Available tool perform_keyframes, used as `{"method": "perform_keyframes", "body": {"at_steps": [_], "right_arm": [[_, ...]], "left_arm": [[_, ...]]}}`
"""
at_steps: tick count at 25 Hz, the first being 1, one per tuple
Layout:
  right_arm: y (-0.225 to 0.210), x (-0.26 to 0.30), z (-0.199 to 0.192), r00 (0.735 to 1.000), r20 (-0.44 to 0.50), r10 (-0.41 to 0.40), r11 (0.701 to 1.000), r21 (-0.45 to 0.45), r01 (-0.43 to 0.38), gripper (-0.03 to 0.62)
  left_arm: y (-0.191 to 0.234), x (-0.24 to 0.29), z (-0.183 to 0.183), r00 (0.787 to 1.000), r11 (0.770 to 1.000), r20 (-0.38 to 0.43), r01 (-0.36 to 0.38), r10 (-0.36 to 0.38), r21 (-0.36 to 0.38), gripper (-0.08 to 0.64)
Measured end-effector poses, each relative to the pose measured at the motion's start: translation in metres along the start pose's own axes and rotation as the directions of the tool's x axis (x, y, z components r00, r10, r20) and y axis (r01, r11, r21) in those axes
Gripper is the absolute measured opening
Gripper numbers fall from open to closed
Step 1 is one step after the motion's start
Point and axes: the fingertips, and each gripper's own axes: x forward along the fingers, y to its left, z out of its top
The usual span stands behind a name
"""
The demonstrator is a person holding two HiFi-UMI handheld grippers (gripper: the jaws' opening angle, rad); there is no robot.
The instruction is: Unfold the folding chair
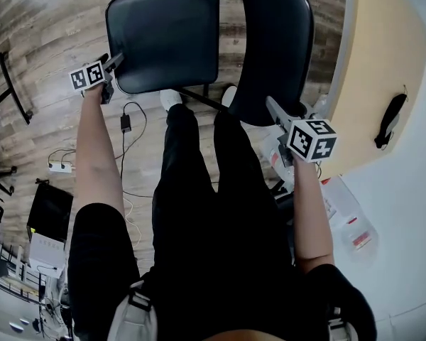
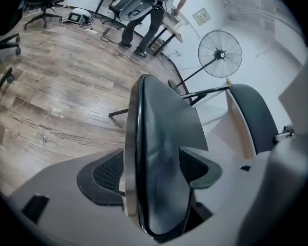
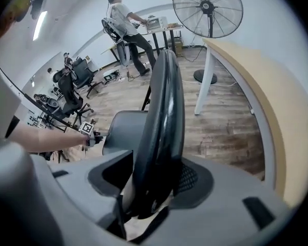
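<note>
The black folding chair stands in front of me on the wood floor, with its seat (image 1: 163, 38) lying about flat and its backrest (image 1: 273, 45) to the right. My left gripper (image 1: 116, 62) is at the seat's left edge. In the left gripper view the seat edge (image 2: 164, 152) runs between the wide jaws of the left gripper (image 2: 154, 176), and the pads do not press on it. My right gripper (image 1: 273, 109) is at the backrest's near edge. In the right gripper view the backrest (image 3: 161, 122) passes between the parted jaws of the right gripper (image 3: 151, 181), with a gap on the left side.
A curved desk (image 1: 383, 62) with a pale wood top stands close on the right, with a black object (image 1: 390, 119) on it. A power strip with cables (image 1: 60, 168) lies on the floor at left. A standing fan (image 2: 219, 54) and a person at a desk (image 3: 126, 27) are farther off.
</note>
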Motion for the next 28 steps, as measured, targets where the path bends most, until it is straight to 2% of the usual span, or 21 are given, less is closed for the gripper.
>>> {"method": "perform_keyframes", "body": {"at_steps": [4,10,13,18,22,25,28], "right_arm": [[-0.003,-0.023,0.01,0.998,0.023,-0.054,0.998,-0.03,0.055,0.221],[-0.004,-0.068,0.017,0.995,0.069,-0.072,0.997,-0.035,0.075,0.227],[-0.004,-0.093,0.023,0.991,0.119,-0.067,0.997,-0.033,0.071,0.227],[0.022,-0.123,0.039,0.975,0.222,0.033,0.999,-0.045,-0.023,0.227],[0.059,-0.142,0.057,0.942,0.308,0.137,0.988,-0.107,-0.108,0.227],[0.086,-0.162,0.065,0.915,0.35,0.199,0.976,-0.153,-0.154,0.225],[0.112,-0.192,0.07,0.87,0.407,0.278,0.955,-0.21,-0.207,0.222]], "left_arm": [[-0.024,-0.029,-0.013,0.998,0.998,-0.042,-0.036,0.038,0.042,0.322],[-0.061,-0.073,-0.023,0.997,0.996,-0.037,-0.071,0.073,0.051,0.322],[-0.091,-0.094,-0.029,0.998,0.996,-0.035,-0.056,0.059,0.073,0.322],[-0.173,-0.139,-0.032,0.997,0.995,0.016,0.069,-0.071,0.075,0.322],[-0.246,-0.178,-0.021,0.988,0.978,0.044,0.139,-0.147,0.158,0.322],[-0.31,-0.212,-0.016,0.965,0.957,0.071,0.236,-0.251,0.171,0.322],[-0.369,-0.249,-0.009,0.944,0.937,0.117,0.28,-0.308,0.211,0.322]]}}
